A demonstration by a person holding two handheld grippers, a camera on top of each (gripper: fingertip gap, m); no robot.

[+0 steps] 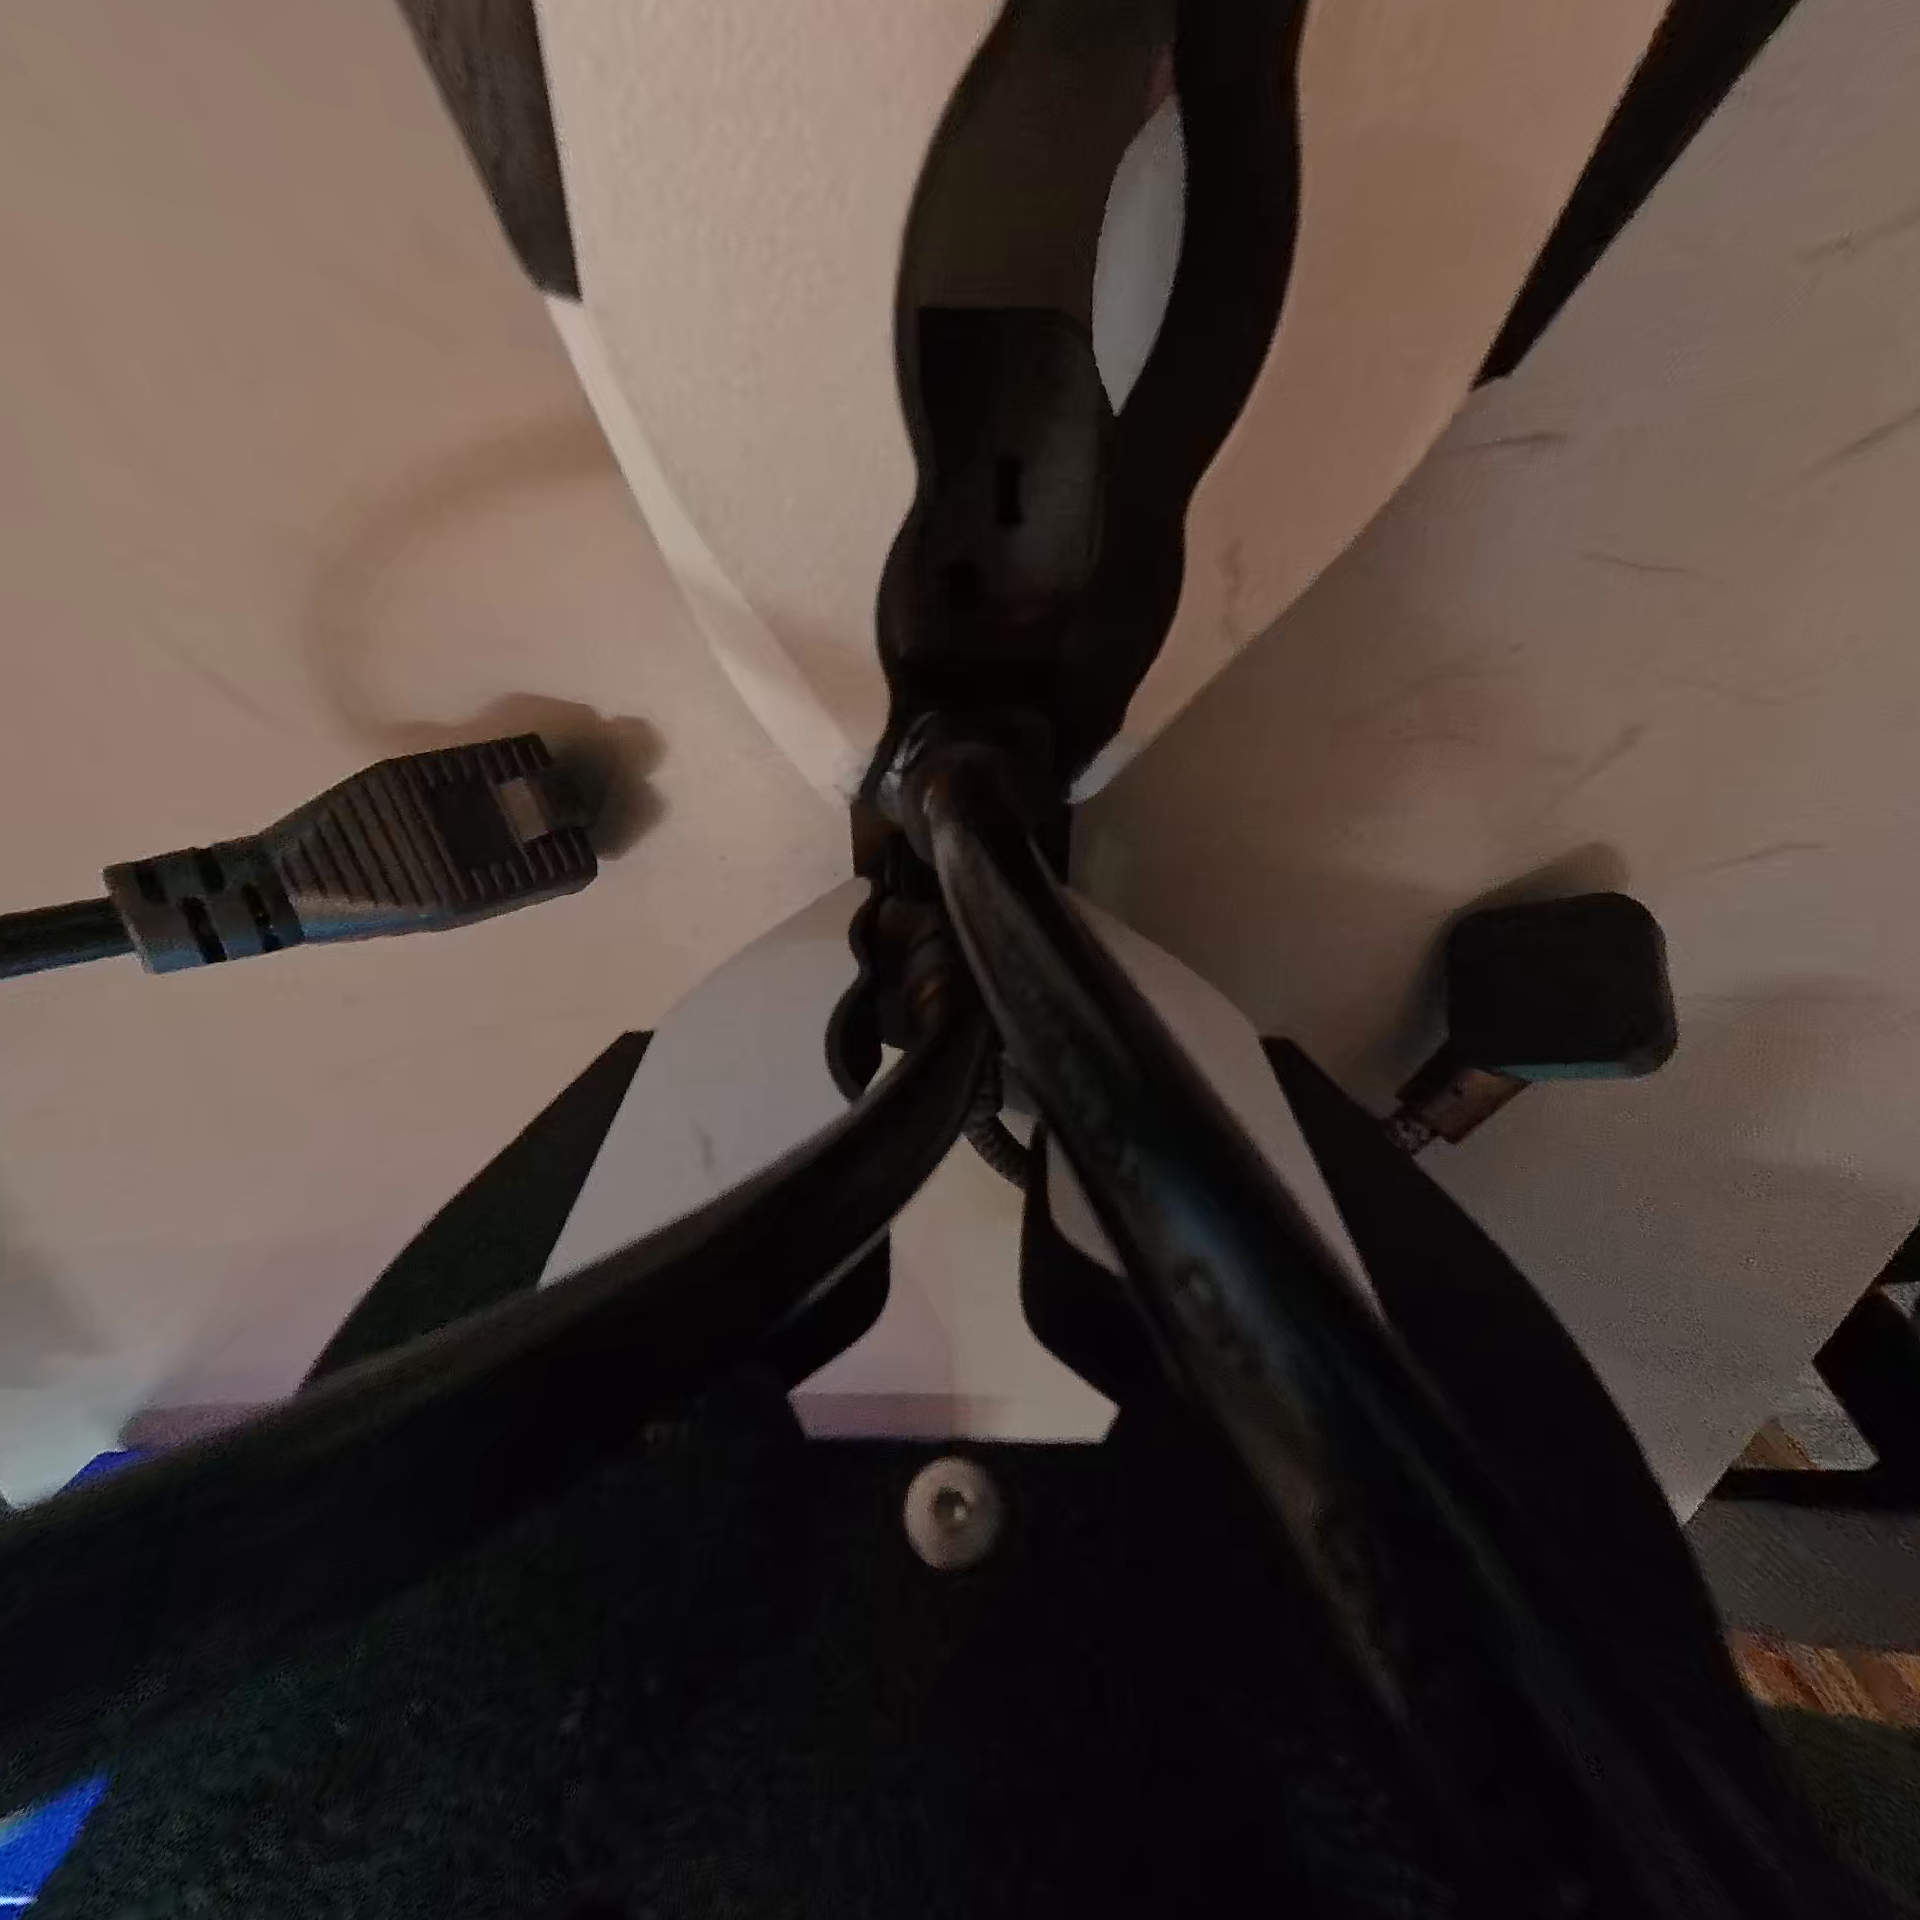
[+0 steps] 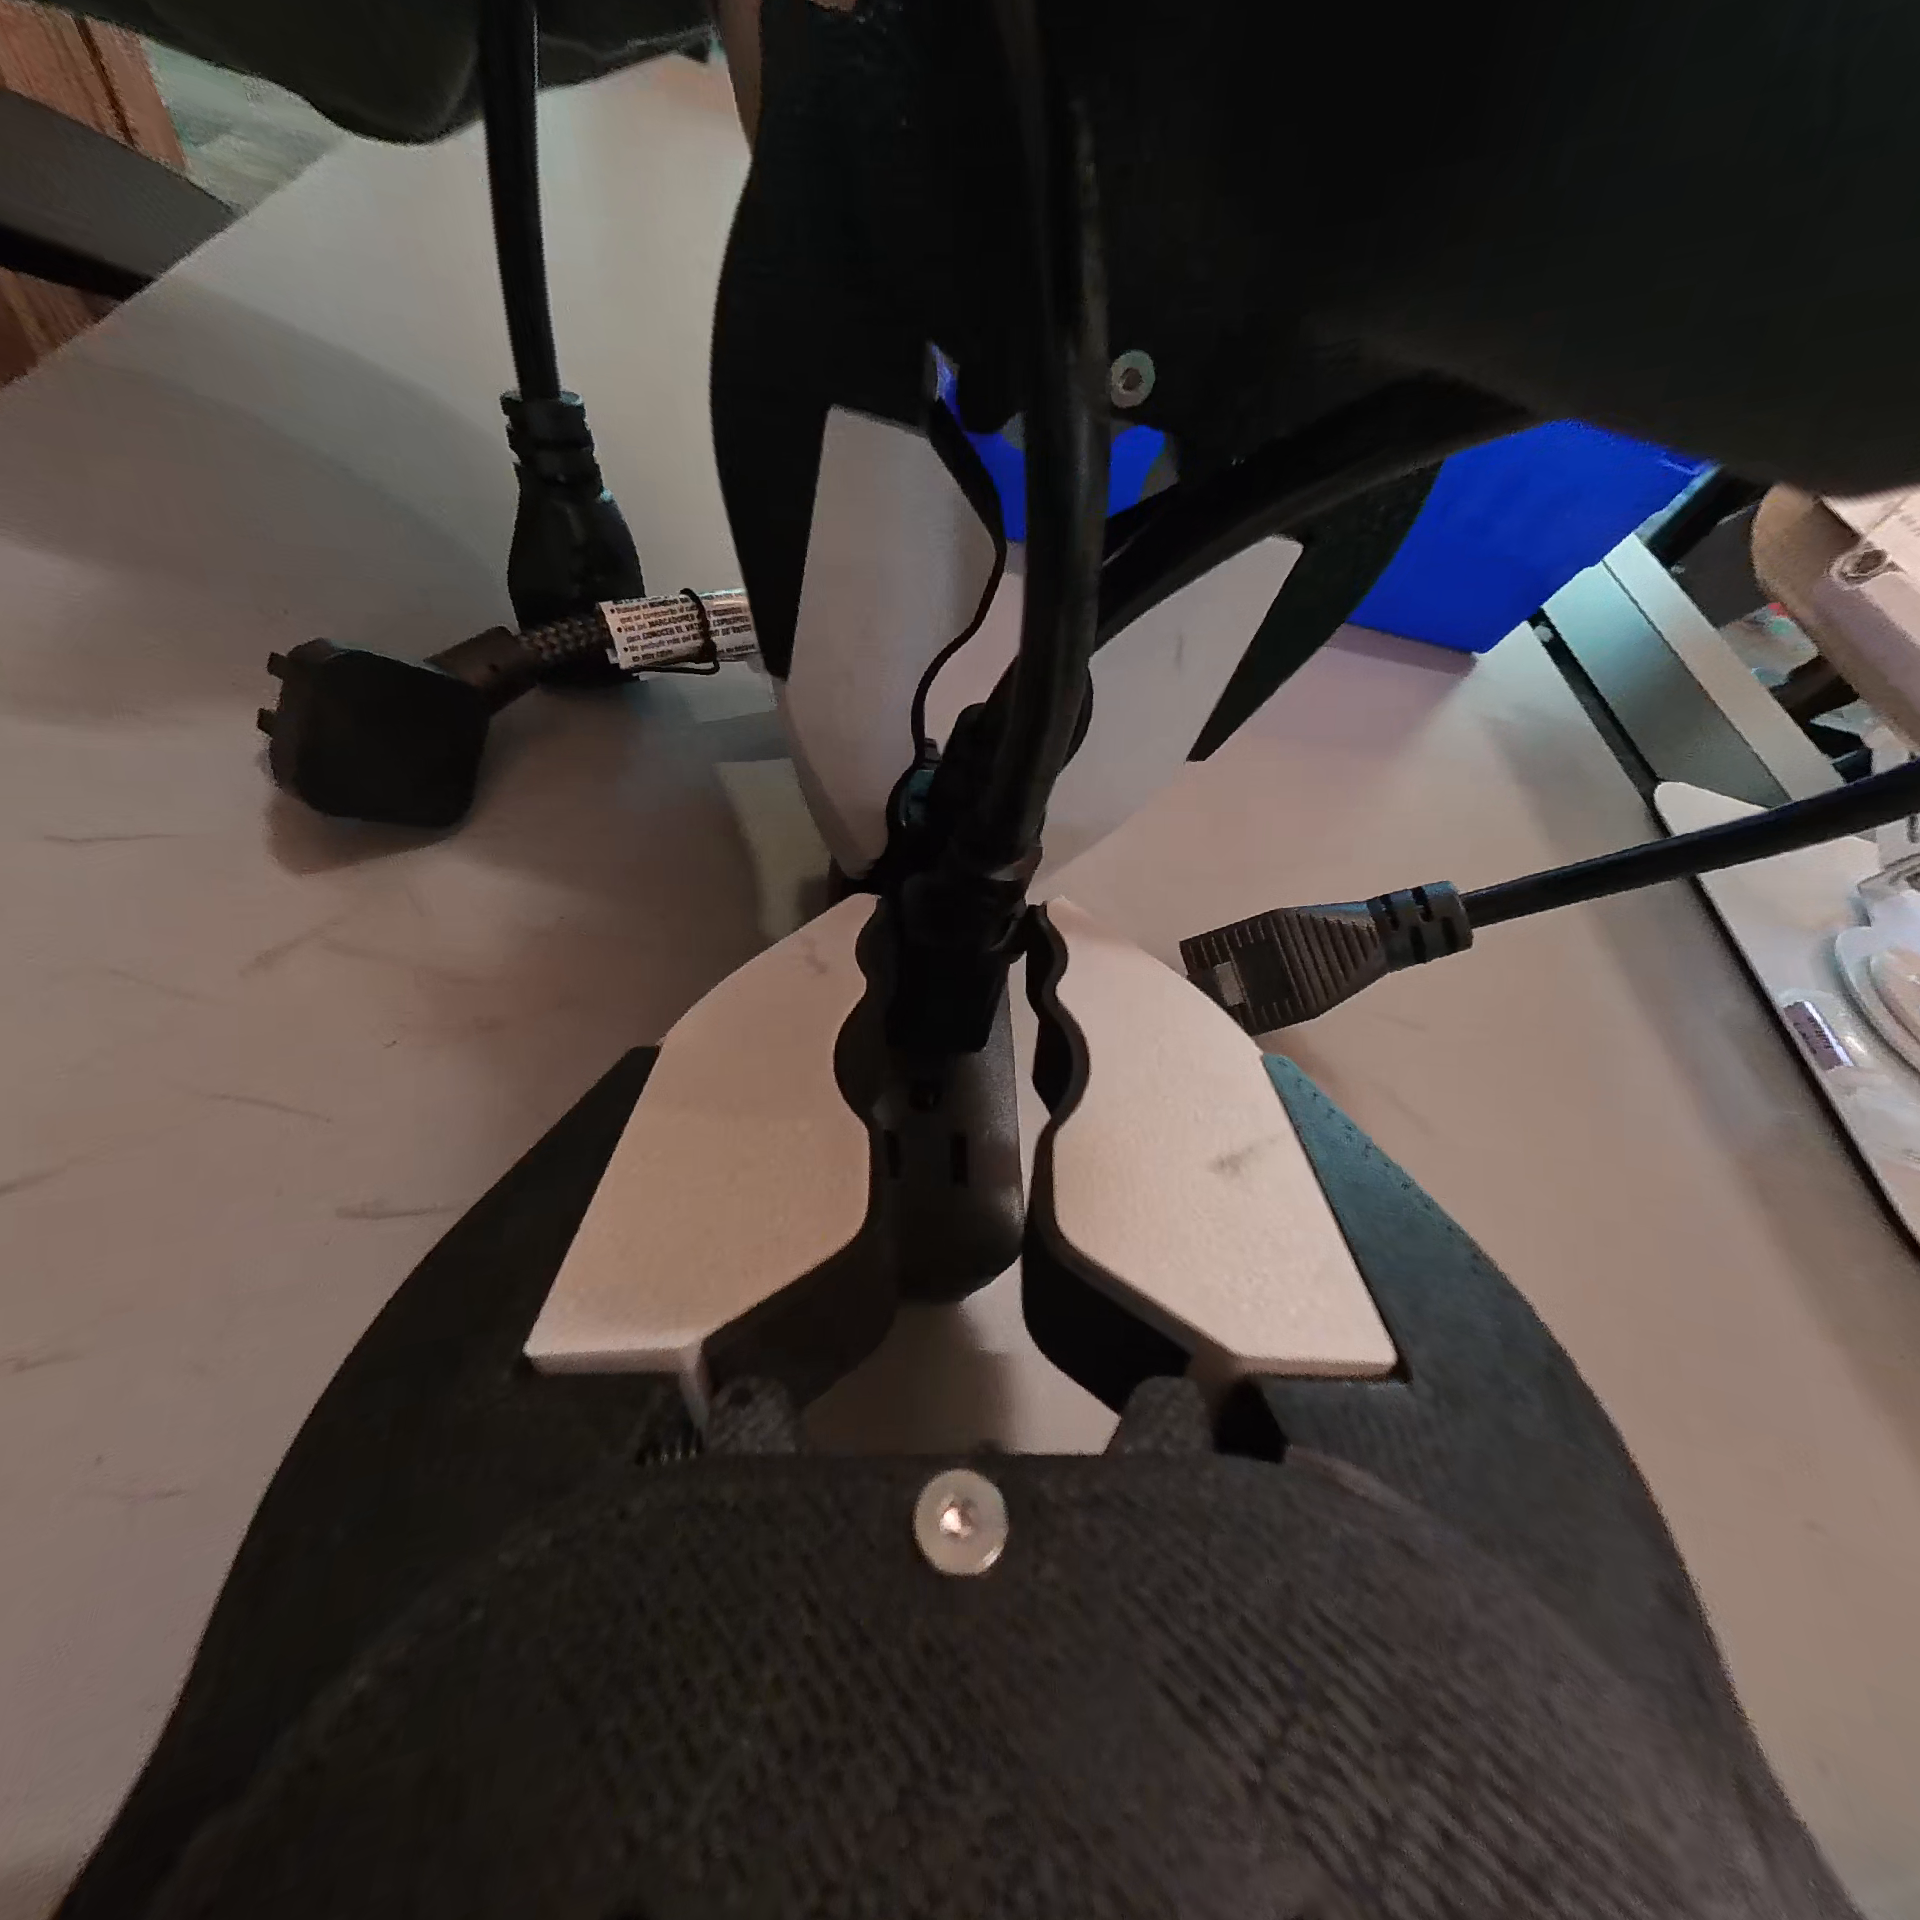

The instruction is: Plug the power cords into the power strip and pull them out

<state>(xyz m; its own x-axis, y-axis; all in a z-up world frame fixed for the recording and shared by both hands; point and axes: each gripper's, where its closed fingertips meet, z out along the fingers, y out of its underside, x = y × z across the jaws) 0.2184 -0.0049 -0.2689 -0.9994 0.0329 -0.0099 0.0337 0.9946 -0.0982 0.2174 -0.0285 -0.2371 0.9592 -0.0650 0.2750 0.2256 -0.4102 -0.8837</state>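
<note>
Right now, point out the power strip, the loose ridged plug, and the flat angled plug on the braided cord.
power strip [image 2: 951,1174]: right wrist view, on its outlet face.
ridged plug [image 2: 1283,961]: right wrist view, on its ribbed body.
flat angled plug [image 2: 379,743]: right wrist view, on its black housing.

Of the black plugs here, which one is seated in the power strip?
The black plug with the thick cord, pinched at the left gripper tips, sits in the dark power strip. The ribbed flat plug and the blocky angled plug lie loose on the table.
</note>
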